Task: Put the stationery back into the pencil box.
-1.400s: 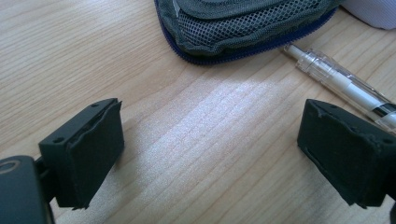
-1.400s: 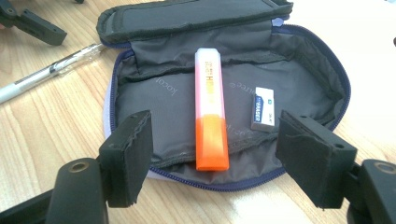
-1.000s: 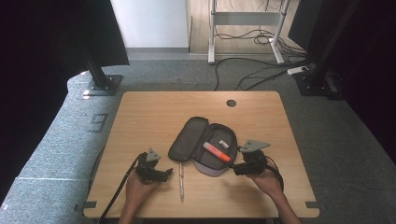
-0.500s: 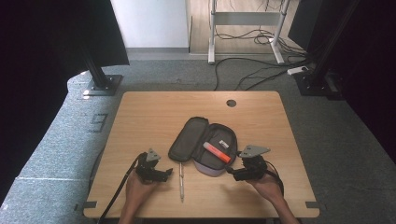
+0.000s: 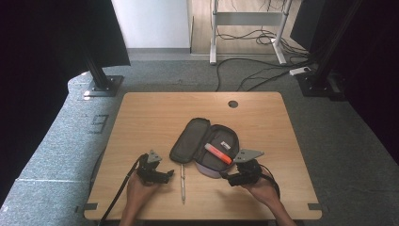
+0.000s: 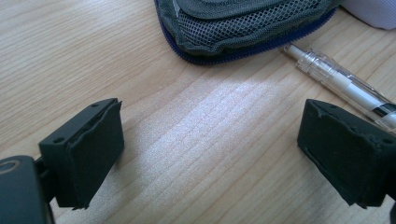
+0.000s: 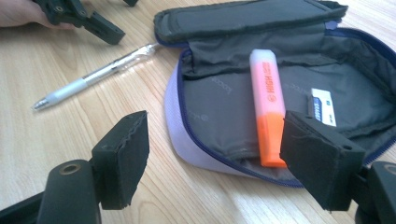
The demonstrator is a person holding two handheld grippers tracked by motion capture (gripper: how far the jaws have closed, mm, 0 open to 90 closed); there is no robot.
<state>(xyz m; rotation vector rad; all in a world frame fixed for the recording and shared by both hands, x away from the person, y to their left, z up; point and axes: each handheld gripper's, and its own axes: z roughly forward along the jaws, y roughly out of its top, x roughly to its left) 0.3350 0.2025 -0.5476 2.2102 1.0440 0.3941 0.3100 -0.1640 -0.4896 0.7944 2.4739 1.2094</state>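
An open grey pencil case (image 5: pixel 195 141) lies mid-table, its lid folded back to the left. Inside it lie an orange highlighter (image 5: pixel 218 153) and a small white item with blue print (image 5: pixel 226 145). A clear pen (image 5: pixel 183 181) lies on the wood just left of the case. My left gripper (image 5: pixel 169 177) rests left of the pen, open, with bare wood between its jaws (image 6: pixel 210 135); the pen (image 6: pixel 345 86) passes beyond its right jaw. My right gripper (image 5: pixel 227 178) is open at the case's near end, and the highlighter (image 7: pixel 267 105) lies just beyond its jaws (image 7: pixel 215 135).
The wooden table (image 5: pixel 141 122) has a round cable hole (image 5: pixel 233 104) at the back. Cables and stand feet lie on the grey floor beyond. The left gripper (image 7: pixel 93 21) and a hand appear at the top left of the right gripper view, past the pen (image 7: pixel 93 79).
My right gripper has drifted slightly toward the near edge of the table. The left gripper, pen and case have stayed put.
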